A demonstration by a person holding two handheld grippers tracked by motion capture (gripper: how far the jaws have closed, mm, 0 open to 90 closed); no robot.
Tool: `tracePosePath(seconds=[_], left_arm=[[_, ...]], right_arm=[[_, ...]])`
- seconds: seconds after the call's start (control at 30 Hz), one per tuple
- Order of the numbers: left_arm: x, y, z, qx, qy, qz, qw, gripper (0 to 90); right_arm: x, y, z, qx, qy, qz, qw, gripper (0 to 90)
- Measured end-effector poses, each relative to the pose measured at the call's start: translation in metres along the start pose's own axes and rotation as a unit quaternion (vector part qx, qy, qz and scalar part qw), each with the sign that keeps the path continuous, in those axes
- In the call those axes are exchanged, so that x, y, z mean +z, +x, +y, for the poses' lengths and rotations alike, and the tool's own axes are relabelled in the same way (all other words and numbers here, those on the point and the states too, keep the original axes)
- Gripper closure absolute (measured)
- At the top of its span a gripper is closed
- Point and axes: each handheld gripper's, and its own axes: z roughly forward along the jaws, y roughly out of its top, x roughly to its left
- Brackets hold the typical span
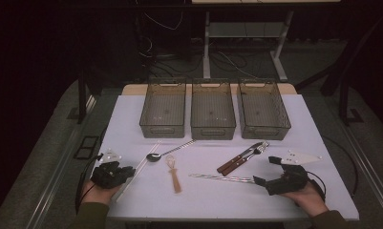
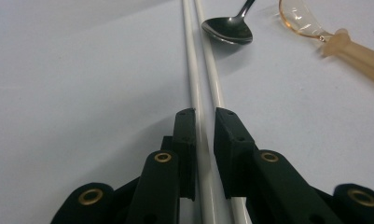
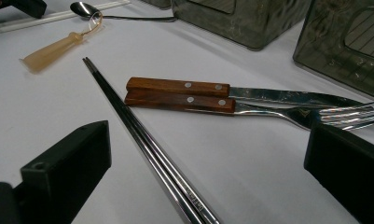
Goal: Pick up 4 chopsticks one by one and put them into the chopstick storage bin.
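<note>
A pair of white chopsticks (image 1: pixel 146 160) (image 2: pixel 194 70) lies at the table's left. My left gripper (image 1: pixel 129 171) (image 2: pixel 205 114) rests low over their near end. Its jaws stand narrow, with one stick showing between the pads and thin gaps at either side, and the other stick runs under the right jaw. A pair of metal chopsticks (image 1: pixel 222 178) (image 3: pixel 142 140) lies at the right. My right gripper (image 1: pixel 266 170) (image 3: pixel 208 149) is wide open around their near end and touches nothing.
A metal spoon (image 1: pixel 154 156) (image 2: pixel 229 30) and an amber plastic spoon (image 1: pixel 174 174) (image 2: pixel 357 51) lie mid-table. A wooden-handled knife (image 3: pixel 177 86) and fork (image 3: pixel 180 101) lie beside the metal chopsticks. Three dark bins (image 1: pixel 163 107) (image 1: pixel 213 109) (image 1: pixel 263 109) stand along the back.
</note>
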Motion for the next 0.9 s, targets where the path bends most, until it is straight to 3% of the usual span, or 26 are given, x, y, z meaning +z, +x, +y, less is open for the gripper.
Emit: tracePosePath(seconds=[0.4, 0.9], left_arm=[[0.0029, -0.0069, -0.0049, 0.016, -0.003, 0.025, 0.9996, 78.7], [0.0034, -0.0089, -0.0063, 0.004, -0.01, 0.034, 0.9994, 84.2]], right_arm=[[-0.0002, 0.0001, 0.0, -0.001, 0.001, 0.0, 1.0, 0.8], [-0.0012, 0.0005, 0.0005, -0.002, -0.001, 0.0, 1.0, 0.8]])
